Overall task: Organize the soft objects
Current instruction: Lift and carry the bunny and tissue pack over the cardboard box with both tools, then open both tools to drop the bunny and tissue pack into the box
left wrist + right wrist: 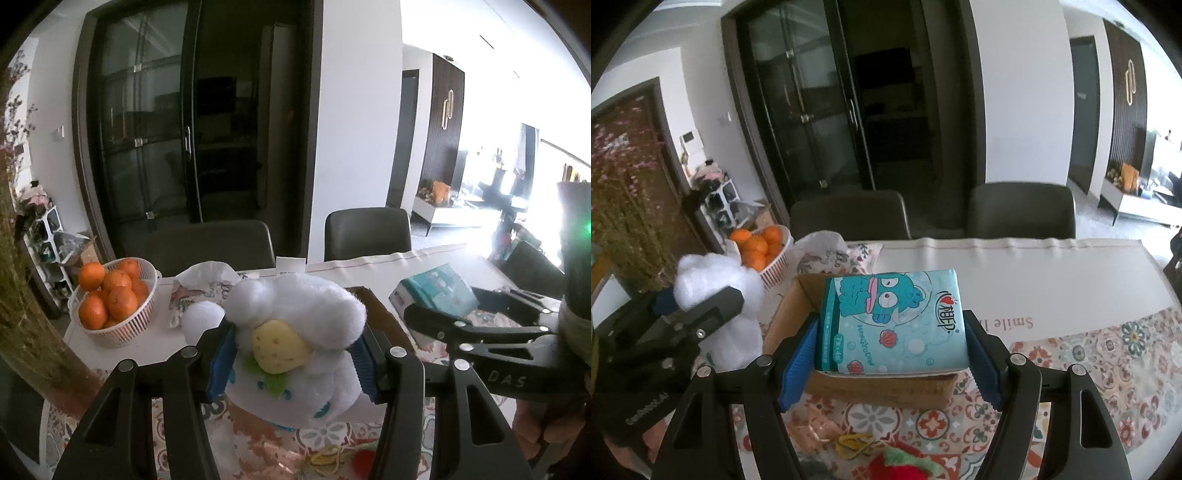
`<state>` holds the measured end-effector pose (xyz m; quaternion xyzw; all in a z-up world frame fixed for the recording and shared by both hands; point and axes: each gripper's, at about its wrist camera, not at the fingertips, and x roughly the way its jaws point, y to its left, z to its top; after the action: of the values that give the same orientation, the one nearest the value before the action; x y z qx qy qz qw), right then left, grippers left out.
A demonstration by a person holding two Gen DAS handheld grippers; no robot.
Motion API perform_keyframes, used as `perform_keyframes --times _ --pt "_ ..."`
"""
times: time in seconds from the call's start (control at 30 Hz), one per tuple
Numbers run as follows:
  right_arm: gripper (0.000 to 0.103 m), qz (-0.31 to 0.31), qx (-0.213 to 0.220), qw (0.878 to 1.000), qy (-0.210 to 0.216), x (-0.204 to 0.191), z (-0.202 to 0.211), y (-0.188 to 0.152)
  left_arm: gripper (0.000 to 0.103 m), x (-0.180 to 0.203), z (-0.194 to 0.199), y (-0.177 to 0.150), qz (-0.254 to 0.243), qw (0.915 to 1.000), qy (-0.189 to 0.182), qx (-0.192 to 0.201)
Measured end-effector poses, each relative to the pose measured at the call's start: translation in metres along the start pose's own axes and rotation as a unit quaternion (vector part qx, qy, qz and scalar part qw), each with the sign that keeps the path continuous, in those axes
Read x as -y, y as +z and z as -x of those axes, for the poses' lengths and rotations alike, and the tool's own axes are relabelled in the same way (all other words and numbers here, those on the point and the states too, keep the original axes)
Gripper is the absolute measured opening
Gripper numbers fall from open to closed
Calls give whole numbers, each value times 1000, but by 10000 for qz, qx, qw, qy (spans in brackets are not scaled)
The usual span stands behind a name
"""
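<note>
Jaws of the left gripper (295, 360) are clamped on a white plush toy (299, 332), held off the table between the blue pads. Right gripper (892, 354) jaws are closed on a teal tissue pack (892, 325), held over the open cardboard box (879, 386). An orange basket (118, 332) is seen beyond-left of the left jaws, on the patterned tablecloth (1089, 362).

A fluffy white plush toy (295, 332) with a yellow face is held upright. A teal tissue pack (892, 325) sits above the open cardboard box (882, 387).
</note>
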<state>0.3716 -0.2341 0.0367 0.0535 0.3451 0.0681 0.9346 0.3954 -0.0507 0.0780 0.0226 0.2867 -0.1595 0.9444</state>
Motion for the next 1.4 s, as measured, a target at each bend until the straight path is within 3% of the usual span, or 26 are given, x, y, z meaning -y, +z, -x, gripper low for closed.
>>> perform_keyframes --times 0.27,0.63,0.7,0.77,0.93,1.4 --pt "74 -34 -483 9988 73 13 -42 14 55 -4 -42 13 -6 9999 89 -146" --pt "74 -56 -1072 9939 237 19 -102 6 55 -17 -103 0 105 9962 -68 -859" --pt "74 -63 -1148 9931 244 20 -111 5 58 -19 -109 -3 99 9954 -82 -948" --pt "74 -30 -1242 9920 224 20 -119 4 72 -21 -114 -5 84 9939 -77 -1094" --pt "80 -60 -1402 9896 308 18 -128 5 84 -23 -107 -3 -58 9947 188 -1007" --pt "81 362 -920 9951 -81 0 -67 -5 85 -21 -48 -19 82 9905 950 -988"
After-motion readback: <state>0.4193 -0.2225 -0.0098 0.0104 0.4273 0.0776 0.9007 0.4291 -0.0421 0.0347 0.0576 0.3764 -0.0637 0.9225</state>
